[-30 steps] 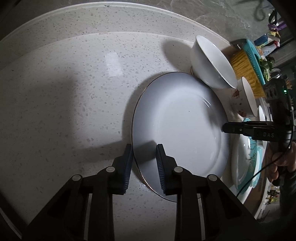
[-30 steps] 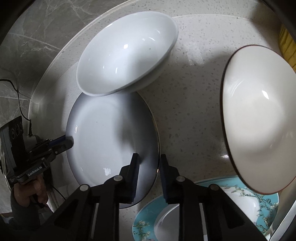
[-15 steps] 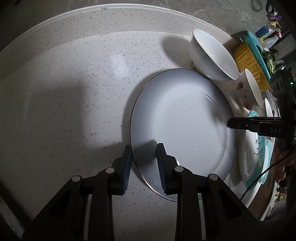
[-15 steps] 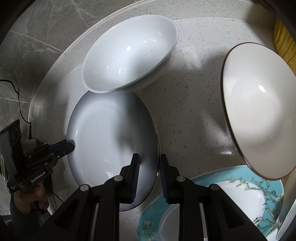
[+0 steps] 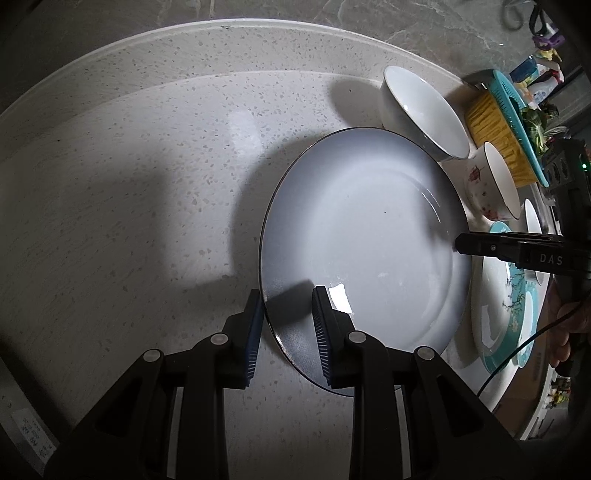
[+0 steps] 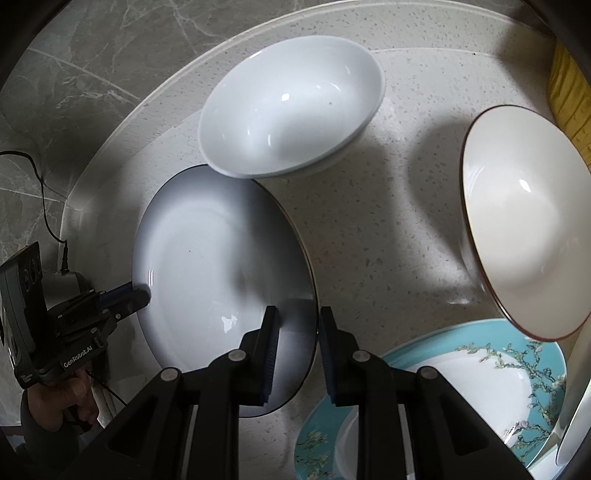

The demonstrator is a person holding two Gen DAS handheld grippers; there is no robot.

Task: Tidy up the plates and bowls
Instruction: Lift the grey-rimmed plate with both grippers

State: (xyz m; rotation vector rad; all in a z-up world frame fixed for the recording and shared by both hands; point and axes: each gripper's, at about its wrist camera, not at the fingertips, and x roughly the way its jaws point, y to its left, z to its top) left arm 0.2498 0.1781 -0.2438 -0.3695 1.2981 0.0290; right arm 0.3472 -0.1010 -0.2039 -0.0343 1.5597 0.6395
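Note:
A large pale grey plate with a thin dark rim is held between both grippers above the speckled counter. My left gripper is shut on its near-left rim, one pad under the edge and one on the top face. My right gripper is shut on the opposite rim and shows in the left wrist view as a dark finger. The plate casts a shadow on the counter. A white bowl sits just beyond it. A cream bowl with a dark rim stands to the right.
A teal floral plate with a white dish on it lies under my right gripper. A yellow and teal basket stands behind the bowls. The counter's raised curved edge meets a marble wall. A person's hand holds the left gripper.
The plate has come up a little on the left gripper's side and now looms larger in the left wrist view. Both grips on its rim are unchanged.

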